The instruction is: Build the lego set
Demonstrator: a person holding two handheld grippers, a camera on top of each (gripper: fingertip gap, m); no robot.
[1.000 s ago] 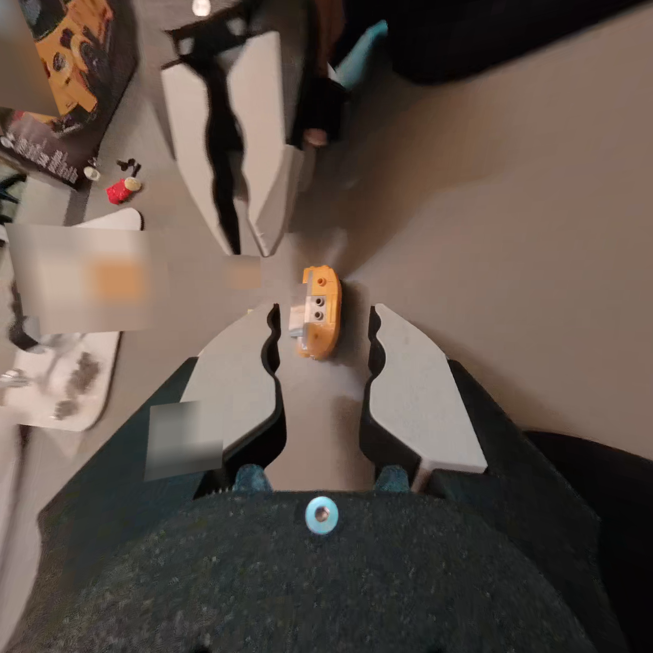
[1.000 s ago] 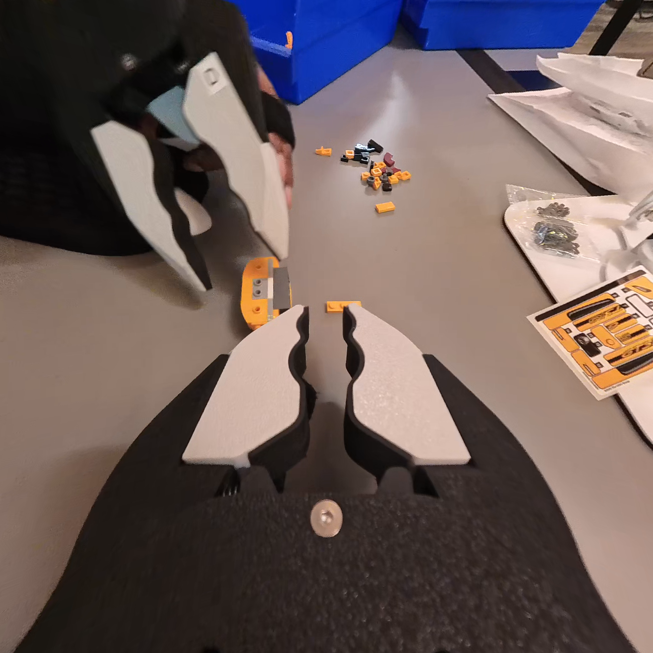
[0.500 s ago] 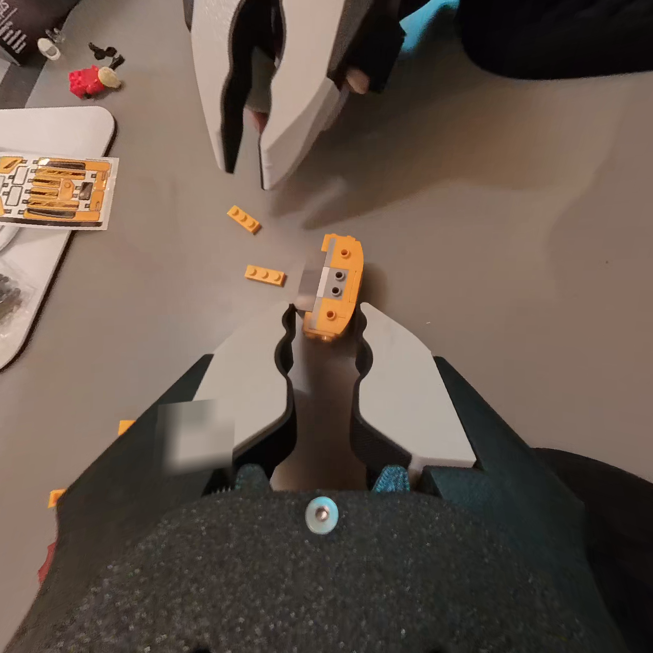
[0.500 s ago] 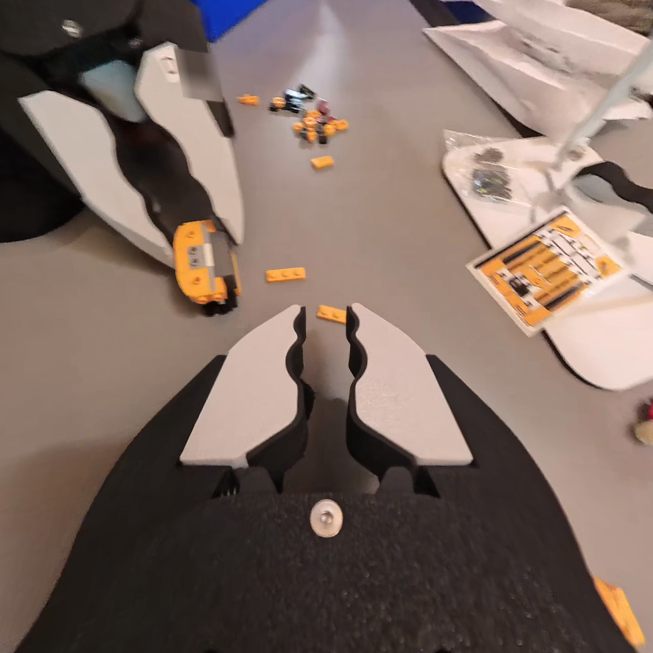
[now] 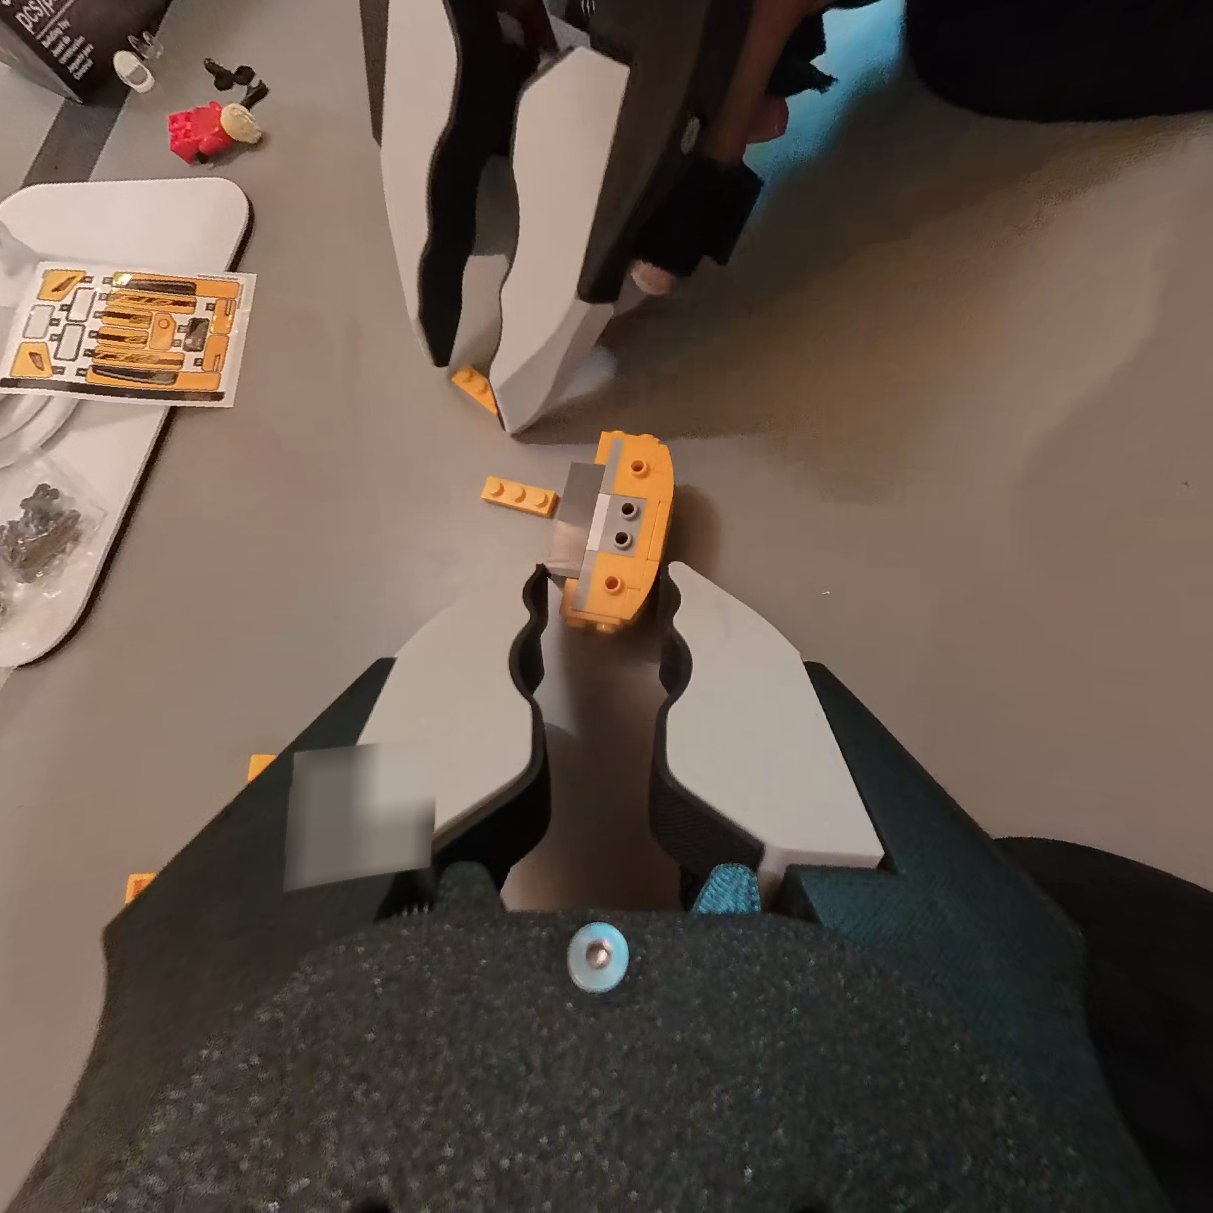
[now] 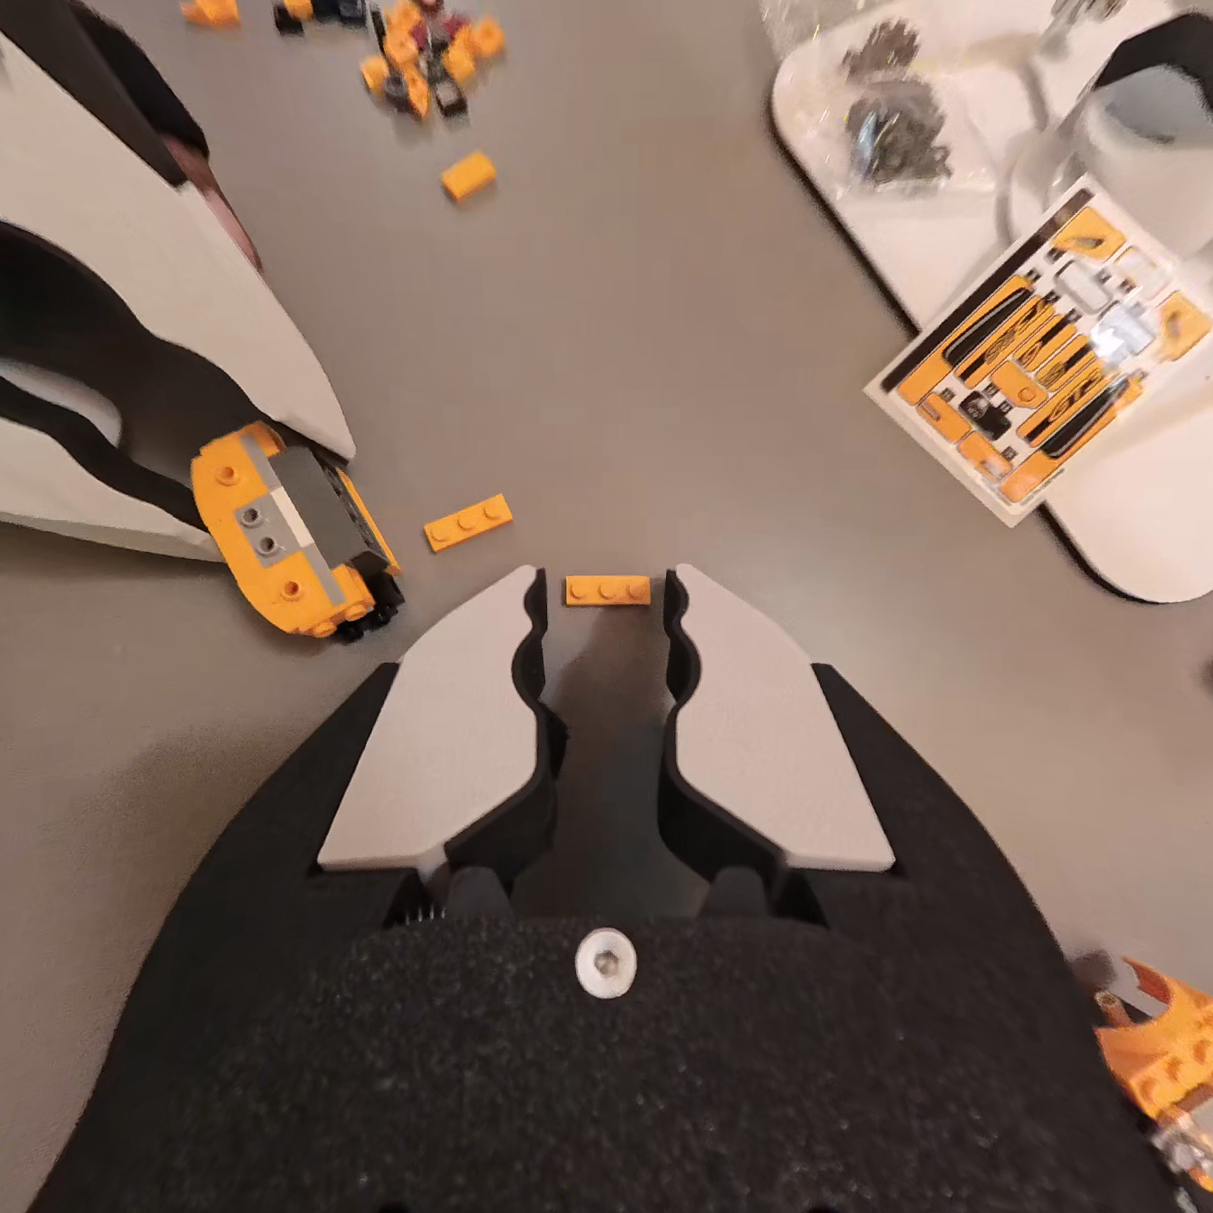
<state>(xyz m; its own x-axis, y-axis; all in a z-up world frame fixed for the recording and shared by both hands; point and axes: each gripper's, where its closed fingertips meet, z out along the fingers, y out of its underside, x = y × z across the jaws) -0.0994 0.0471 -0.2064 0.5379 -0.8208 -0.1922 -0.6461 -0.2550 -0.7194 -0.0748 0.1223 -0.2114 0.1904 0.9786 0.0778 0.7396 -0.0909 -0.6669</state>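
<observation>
Only printed sticker sheet [image 6: 1043,367] bears illegible markings.

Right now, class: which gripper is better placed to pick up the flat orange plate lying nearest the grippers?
Right. The right gripper is open with the plate between its fingertips; the left gripper is on the orange assembly.

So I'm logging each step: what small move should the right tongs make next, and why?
Probably shut on the small orange plate: it lies flat on the table between the open right tongs' tips, while the left tongs flank the orange assembly.
</observation>
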